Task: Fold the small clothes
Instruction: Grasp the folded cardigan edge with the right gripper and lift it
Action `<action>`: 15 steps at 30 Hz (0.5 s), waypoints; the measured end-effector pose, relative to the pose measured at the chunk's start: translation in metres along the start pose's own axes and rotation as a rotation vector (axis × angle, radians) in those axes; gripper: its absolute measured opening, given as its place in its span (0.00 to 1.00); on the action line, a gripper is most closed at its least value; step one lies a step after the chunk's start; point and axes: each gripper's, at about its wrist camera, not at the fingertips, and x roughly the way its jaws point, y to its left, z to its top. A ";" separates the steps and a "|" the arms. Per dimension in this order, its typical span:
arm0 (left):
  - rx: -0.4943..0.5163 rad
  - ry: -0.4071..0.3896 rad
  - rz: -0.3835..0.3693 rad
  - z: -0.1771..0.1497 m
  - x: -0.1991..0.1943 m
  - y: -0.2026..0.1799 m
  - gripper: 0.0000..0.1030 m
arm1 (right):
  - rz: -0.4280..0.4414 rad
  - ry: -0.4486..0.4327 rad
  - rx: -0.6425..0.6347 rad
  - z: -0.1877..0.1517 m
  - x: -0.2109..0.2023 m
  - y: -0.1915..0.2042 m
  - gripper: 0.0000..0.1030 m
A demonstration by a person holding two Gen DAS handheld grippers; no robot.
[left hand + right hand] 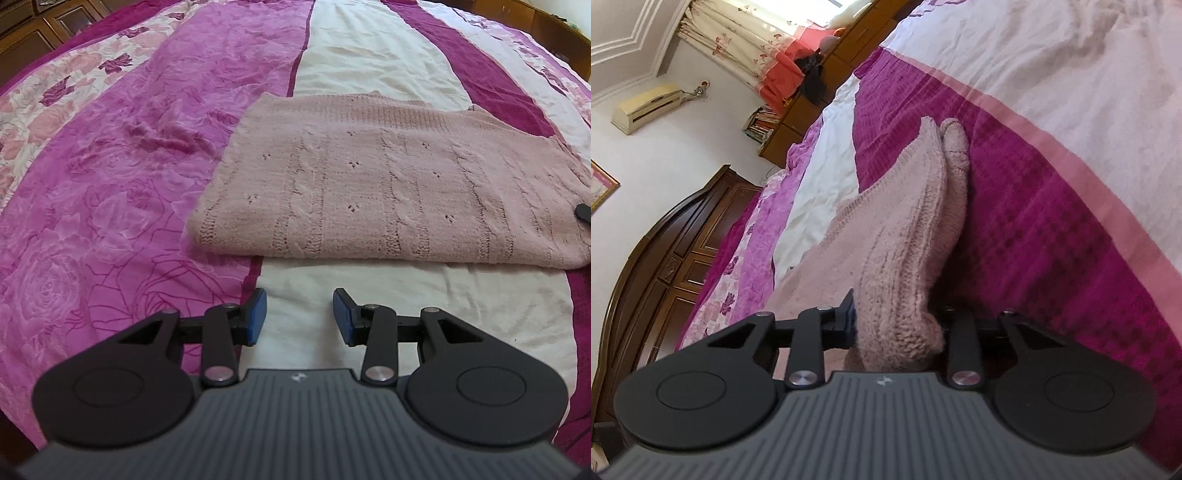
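A: Item one, the garment?
B: Pink knitted sweater (388,184), folded flat on the bedspread (110,203), lying across its white and magenta stripes.

A: Left gripper (299,317)?
B: Fingers spread apart, holding nothing, over the white stripe just short of the sweater's near edge.

A: Right gripper (897,325)?
B: Clamped on a thick bunched edge of the sweater (905,258); the right-hand finger is hidden by knit.

A: Surroundings?
B: Dark wooden headboard (665,258), wall air conditioner (646,107).

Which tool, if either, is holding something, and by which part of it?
The right tool grips the pink knitted sweater by its folded side edge. The left tool is open, holding nothing.
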 end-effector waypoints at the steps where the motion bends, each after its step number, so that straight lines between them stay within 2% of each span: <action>1: 0.000 0.000 0.000 0.000 0.000 0.000 0.41 | 0.000 0.002 0.005 0.000 0.001 -0.001 0.34; 11: -0.004 0.005 -0.006 -0.002 -0.001 0.000 0.41 | 0.007 0.015 0.011 0.000 0.006 -0.006 0.35; 15: -0.004 0.002 -0.003 -0.002 -0.002 0.002 0.41 | 0.006 -0.003 0.004 0.002 0.004 -0.001 0.28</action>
